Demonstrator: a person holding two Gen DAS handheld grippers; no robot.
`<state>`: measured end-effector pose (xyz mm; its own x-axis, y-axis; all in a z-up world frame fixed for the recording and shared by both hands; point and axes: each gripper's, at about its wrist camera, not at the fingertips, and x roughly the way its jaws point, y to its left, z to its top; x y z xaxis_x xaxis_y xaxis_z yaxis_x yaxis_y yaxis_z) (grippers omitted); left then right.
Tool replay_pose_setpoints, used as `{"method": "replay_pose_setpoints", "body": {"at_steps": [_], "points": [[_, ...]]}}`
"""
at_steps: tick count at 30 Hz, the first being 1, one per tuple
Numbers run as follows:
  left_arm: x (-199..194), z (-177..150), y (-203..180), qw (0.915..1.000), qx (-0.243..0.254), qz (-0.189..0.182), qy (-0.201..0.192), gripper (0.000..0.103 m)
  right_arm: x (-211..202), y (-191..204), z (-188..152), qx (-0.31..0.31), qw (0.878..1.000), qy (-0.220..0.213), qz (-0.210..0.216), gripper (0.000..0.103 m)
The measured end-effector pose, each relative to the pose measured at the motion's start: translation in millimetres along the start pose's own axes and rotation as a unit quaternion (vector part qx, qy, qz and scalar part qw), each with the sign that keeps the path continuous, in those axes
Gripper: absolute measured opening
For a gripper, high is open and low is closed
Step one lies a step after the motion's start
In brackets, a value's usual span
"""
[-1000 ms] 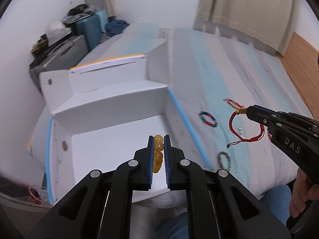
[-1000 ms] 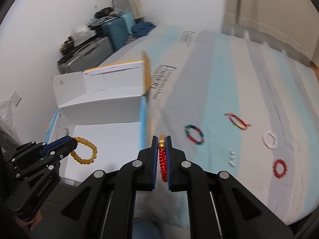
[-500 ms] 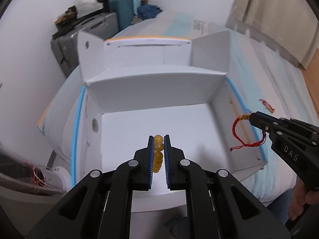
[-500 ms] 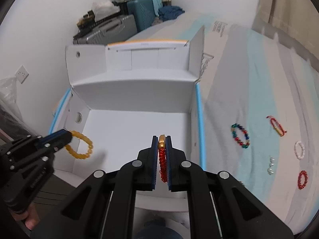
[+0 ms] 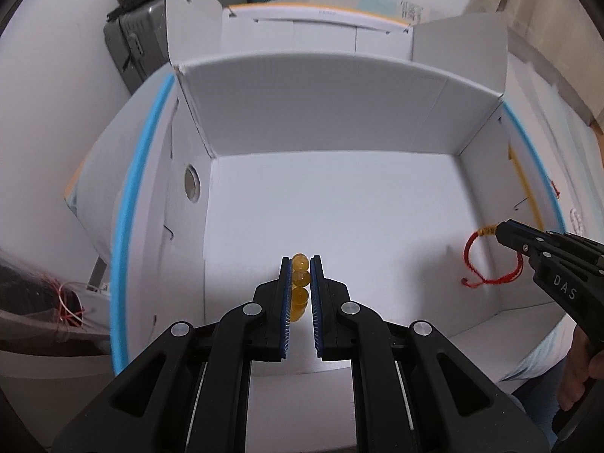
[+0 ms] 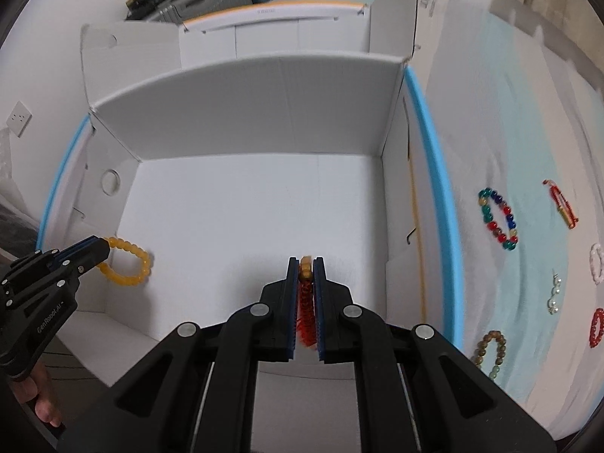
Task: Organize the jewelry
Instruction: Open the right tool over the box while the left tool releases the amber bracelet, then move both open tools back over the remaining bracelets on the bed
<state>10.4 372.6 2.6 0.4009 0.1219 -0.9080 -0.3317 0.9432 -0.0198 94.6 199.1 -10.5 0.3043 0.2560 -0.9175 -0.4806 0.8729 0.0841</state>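
Both grippers have advanced from the bed side to positions over the white box (image 6: 264, 204), which now fills each view.
Item 1: amber bead bracelet (image 6: 126, 264), pinched in the jaws of the left gripper (image 5: 301, 264), hanging above the box floor near the left wall.
Item 2: red cord bracelet (image 5: 487, 260) with gold clasp, pinched in the jaws of the right gripper (image 6: 305, 264), hanging inside the box near the right wall.
Item 3: white box, flaps upright, blue-edged sides, resting on the striped bed (image 6: 528, 113).
Items remaining on bed, right of box: multicolour bead bracelet (image 6: 498, 219), red-and-gold bracelet (image 6: 562, 204), white bracelet (image 6: 596, 260), clear bead piece (image 6: 554, 296), red bead bracelet (image 6: 597, 326), brown bead bracelet (image 6: 490, 353).
Background: suitcases (image 5: 139, 41).
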Motion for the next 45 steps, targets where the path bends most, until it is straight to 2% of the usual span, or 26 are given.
{"method": "replay_pose_setpoints", "body": {"at_steps": [6,7,8,9,11,12,13,15,17,18,23,25,26,31,45], "points": [[12,-3,-1,0.9999,0.003,0.01,0.002,0.009,12,2,-7,-0.004,1.0,0.013,0.002,0.009],[11,-3,-1,0.9999,0.002,0.012,0.0,0.01,12,2,-8,-0.005,1.0,0.014,0.001,0.012],[10,-2,-1,0.9999,0.0,0.012,-0.003,0.01,12,4,-8,-0.006,1.0,0.013,0.003,0.024],[8,-1,-1,0.9999,-0.002,0.013,-0.008,0.013,10,5,-9,-0.006,1.0,0.011,0.008,0.028],[4,-1,-1,0.9997,-0.008,0.016,-0.014,0.034,5,7,-10,-0.01,1.0,0.006,0.019,0.04],[0,-1,0,0.9996,-0.013,0.013,-0.02,0.048,1,8,-10,-0.011,1.0,0.002,0.02,0.043],[-5,-2,0,0.9994,-0.019,0.01,-0.029,0.054,-4,9,-11,-0.012,1.0,-0.006,0.027,0.049],[-13,-2,-1,0.999,-0.018,0.013,-0.038,0.055,-13,12,-9,-0.014,0.999,-0.015,0.038,0.055],[-22,-2,-4,0.9987,-0.016,0.014,-0.047,0.064,-26,13,-9,-0.015,0.999,-0.032,0.035,0.069],[-26,-2,-4,0.9984,-0.017,0.015,-0.052,0.068,-32,13,-9,-0.016,0.998,-0.041,0.035,0.071],[-48,-3,-15,0.9971,-0.013,0.016,-0.073,0.078,-64,0,-8,-0.017,0.997,-0.073,0.028,0.082],[-55,-4,-23,0.9965,-0.009,0.014,-0.081,0.092,-75,-8,-10,-0.016,0.996,-0.085,0.022,0.085],[-58,-4,-27,0.9961,-0.006,0.013,-0.087,0.094,-79,-10,-11,-0.015,0.996,-0.087,0.02,0.087],[-70,-3,-51,0.995,0.01,0.004,-0.1,0.097,-96,-28,-7,-0.007,0.995,-0.103,0.007,0.094],[-89,-15,-143,0.9901,0.069,-0.041,-0.115,0.097,-140,-116,-27,0.04,0.991,-0.121,-0.045,0.095]]}}
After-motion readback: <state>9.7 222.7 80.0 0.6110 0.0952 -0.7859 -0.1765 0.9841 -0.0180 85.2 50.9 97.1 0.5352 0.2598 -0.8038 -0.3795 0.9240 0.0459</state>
